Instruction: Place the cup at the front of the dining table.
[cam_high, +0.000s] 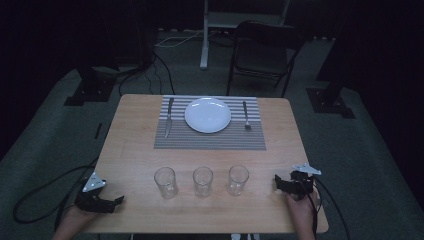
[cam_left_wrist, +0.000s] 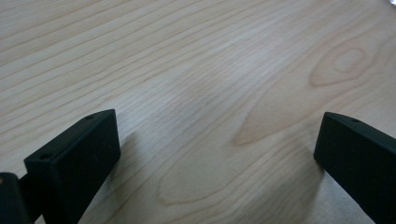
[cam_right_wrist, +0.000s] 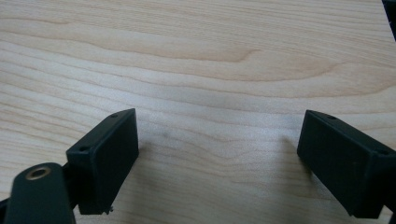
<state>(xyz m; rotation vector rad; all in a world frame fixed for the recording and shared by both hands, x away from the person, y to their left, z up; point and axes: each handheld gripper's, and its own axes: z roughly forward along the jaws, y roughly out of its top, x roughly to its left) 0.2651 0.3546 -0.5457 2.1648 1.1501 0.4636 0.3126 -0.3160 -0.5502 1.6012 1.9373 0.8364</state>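
Honestly, with both grippers, left (cam_high: 119, 200) and right (cam_high: 276, 182), spread empty on the table (cam_high: 135, 150), I'd guess those three glasses (cam_high: 203, 181) between them are slick, fragile, best pinched mid-wall.

Dim high view, dark surroundings, bright sharp gripper views
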